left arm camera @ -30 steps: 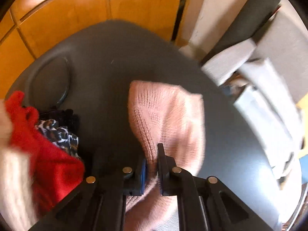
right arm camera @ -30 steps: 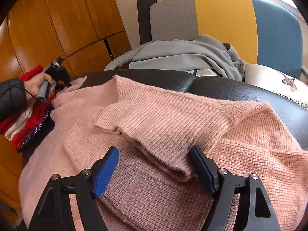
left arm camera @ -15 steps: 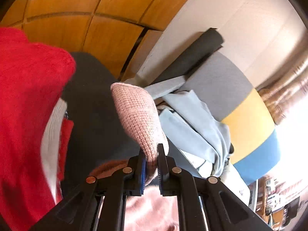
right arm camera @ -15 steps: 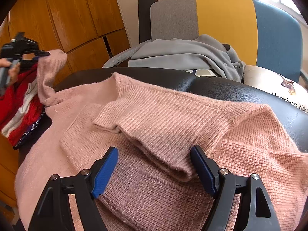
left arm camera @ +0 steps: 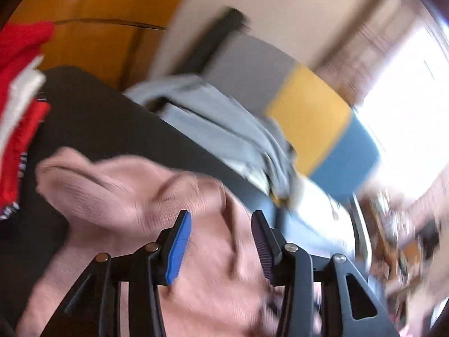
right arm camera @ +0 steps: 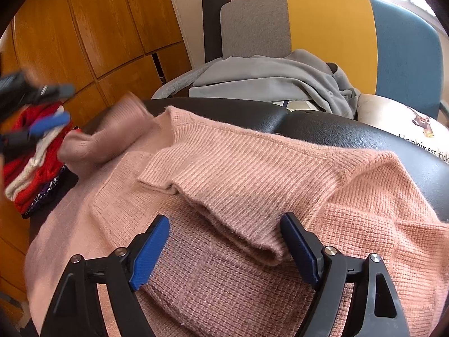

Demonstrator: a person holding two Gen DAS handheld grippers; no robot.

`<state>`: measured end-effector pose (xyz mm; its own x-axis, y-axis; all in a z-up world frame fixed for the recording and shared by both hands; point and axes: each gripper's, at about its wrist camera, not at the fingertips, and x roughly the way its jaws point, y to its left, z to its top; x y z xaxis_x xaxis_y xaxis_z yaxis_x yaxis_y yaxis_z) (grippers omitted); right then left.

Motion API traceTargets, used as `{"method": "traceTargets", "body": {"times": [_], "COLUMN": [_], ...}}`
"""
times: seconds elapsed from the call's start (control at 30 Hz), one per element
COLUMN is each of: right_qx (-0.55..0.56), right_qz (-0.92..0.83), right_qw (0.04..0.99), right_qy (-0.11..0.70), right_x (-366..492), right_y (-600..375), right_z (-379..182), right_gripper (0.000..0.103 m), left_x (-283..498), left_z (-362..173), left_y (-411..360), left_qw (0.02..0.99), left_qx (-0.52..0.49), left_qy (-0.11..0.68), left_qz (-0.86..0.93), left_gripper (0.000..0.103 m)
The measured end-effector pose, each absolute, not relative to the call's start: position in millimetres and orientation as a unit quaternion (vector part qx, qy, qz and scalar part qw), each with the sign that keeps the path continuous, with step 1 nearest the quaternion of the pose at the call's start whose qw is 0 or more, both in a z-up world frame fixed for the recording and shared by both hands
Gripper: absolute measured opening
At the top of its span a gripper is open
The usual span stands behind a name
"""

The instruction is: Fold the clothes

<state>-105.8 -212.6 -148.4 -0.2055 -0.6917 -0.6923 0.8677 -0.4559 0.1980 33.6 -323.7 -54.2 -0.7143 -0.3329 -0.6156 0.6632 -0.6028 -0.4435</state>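
Pink knit sweater lies spread across the black padded surface, partly folded: one ribbed panel doubled over the body, its free edge ending between the right claw's fingers. At the far left a sleeve lies bunched in a loose hump on the shoulder area, not laid flat. Right gripper hovers low over the sweater's middle, jaws wide apart, gripping nothing; the folded edge sits in the gap but neither pad touches it as far as I can tell. Left gripper also parted, nothing between the pads, held above the bunched sleeve; the left view is heavily motion-blurred, so the exact height over the cloth is uncertain. Beside the sweater on the left, a red and white garment in a pile with something dark and patterned under it. Behind the surface, a grey garment draped on a chair with grey, yellow and blue back; wooden cabinet doors at left. Risks, as judged: the humped sleeve may slide back off the body or leave a lump under later folds, since loose knit springs and creeps. A pinch from the right claw could catch both layers and drag the doubled panel open. The sleeve lies close to the red pile, so a low sweep could snag it.
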Motion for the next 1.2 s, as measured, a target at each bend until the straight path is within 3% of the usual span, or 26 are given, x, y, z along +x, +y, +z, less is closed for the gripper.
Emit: {"method": "traceTargets", "body": {"times": [0.2,0.37,0.5,0.63,0.87,1.13,1.2], "right_qx": [0.377,0.398,0.427,0.466,0.474,0.496,0.516], "right_qz": [-0.763,-0.772,-0.738,-0.7,-0.709,-0.72,-0.713], "right_qw": [0.512,0.473,0.523,0.54,0.52,0.459,0.445], "right_qy": [0.115,0.147,0.023,-0.035,0.061,0.159,0.164], "right_x": [-107.9,-98.9,-90.9,-86.5,-81.0,-94.0,-97.5], "right_y": [-212.8,-229.6,-241.6,-281.1,-373.4,-426.5,-427.6], "right_z": [-147.3,-131.5,-101.4,-88.1,-85.0,-122.1,-135.0], "right_gripper": [0.084,0.084,0.085,0.085,0.085,0.085,0.091], "left_x": [91.1,157.5,208.2,218.9,218.5,225.6,226.8], "left_z": [-84.9,-113.1,-135.3,-145.7,-153.0,-154.8,-155.4], "left_y": [-277.9,-292.2,-307.6,-308.3,-292.3,-296.9,-298.6], "left_qw": [0.245,0.278,0.308,0.3,0.297,0.28,0.276], "left_qx": [0.282,0.287,0.288,0.289,0.277,0.25,0.244], "left_qy": [0.294,0.316,0.334,0.31,0.224,0.24,0.244], "left_qz": [-0.88,-0.861,-0.843,-0.855,-0.886,-0.895,-0.897], "left_gripper": [0.046,0.046,0.046,0.046,0.05,0.055,0.055]}}
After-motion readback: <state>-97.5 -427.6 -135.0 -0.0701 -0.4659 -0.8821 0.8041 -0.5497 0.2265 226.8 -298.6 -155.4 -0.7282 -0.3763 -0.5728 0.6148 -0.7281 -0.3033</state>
